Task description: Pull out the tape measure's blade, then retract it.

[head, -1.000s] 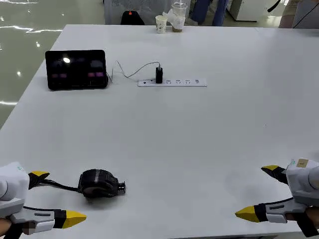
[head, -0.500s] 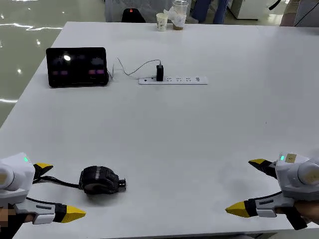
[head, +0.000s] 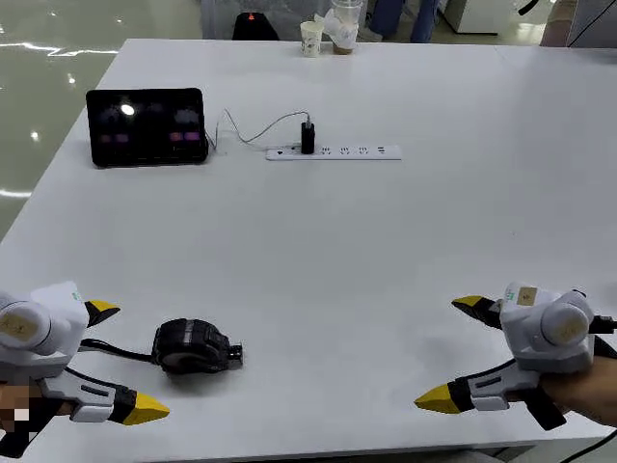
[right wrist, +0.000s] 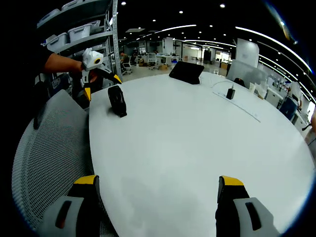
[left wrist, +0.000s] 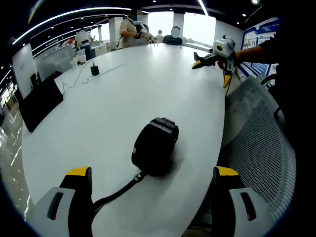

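A black tape measure (head: pixel 195 347) lies on the white table near its front left, with a black strap trailing left; its blade is in. My left gripper (head: pixel 125 359) stands open just left of it, the strap running between its yellow tips. In the left gripper view the tape measure (left wrist: pixel 155 145) lies ahead of the open jaws, apart from them. My right gripper (head: pixel 451 350) is open at the front right with nothing between its fingers. The right gripper view has the tape measure (right wrist: pixel 117 100) far off at the left, beside the left gripper (right wrist: pixel 98 69).
A dark tablet (head: pixel 147 127) stands at the back left. A white power strip (head: pixel 333 151) with a black plug and cable lies beyond the table's middle. Paper cups (head: pixel 311 40) sit at the far edge. A mesh chair (left wrist: pixel 256 133) is by the near table edge.
My right gripper has moved left, toward the table's middle. The left gripper has shifted slightly forward toward the tape measure. The tape measure has not moved.
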Tool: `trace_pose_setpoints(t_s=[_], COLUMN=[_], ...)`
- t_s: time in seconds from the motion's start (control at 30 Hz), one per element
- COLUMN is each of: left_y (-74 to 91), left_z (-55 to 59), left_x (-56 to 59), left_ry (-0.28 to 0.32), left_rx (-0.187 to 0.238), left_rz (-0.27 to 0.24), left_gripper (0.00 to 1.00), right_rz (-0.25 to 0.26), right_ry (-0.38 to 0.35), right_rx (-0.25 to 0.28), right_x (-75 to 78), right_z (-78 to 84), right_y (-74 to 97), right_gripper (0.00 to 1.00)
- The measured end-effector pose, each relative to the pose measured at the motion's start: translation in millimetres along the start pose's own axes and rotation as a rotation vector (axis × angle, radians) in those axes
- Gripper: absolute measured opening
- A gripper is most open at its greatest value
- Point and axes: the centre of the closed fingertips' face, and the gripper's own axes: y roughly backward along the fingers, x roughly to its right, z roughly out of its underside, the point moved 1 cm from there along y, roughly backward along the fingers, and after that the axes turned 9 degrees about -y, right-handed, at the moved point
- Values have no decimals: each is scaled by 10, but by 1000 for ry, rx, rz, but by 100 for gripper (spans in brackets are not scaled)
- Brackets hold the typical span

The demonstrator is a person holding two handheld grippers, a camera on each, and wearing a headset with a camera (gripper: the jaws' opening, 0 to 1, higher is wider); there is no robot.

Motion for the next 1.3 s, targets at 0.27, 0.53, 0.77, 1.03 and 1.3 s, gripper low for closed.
trace_pose_setpoints(t_s=[0.27,0.53,0.77,1.03,1.3], left_y=[-59,-129,-196,-277,-352], left_z=[-110,-203,-269,-312,-341], left_x=[10,2,-8,45,63], left_ry=[-73,-179,-244,-313,-354], left_rx=[-12,-26,-35,-63,-85], left_rz=[56,96,115,160,193], left_gripper=[97,92,91,86,76], right_rz=[-37,-81,-106,-140,-184], right_ry=[43,83,110,105,119], right_rx=[-23,-34,-28,-8,-15], right_x=[-66,-166,-238,-332,-481], right_z=[-94,-224,-349,-520,-602], right_y=[-136,-282,-407,-577,-773], right_gripper=[99,99,99,99,99])
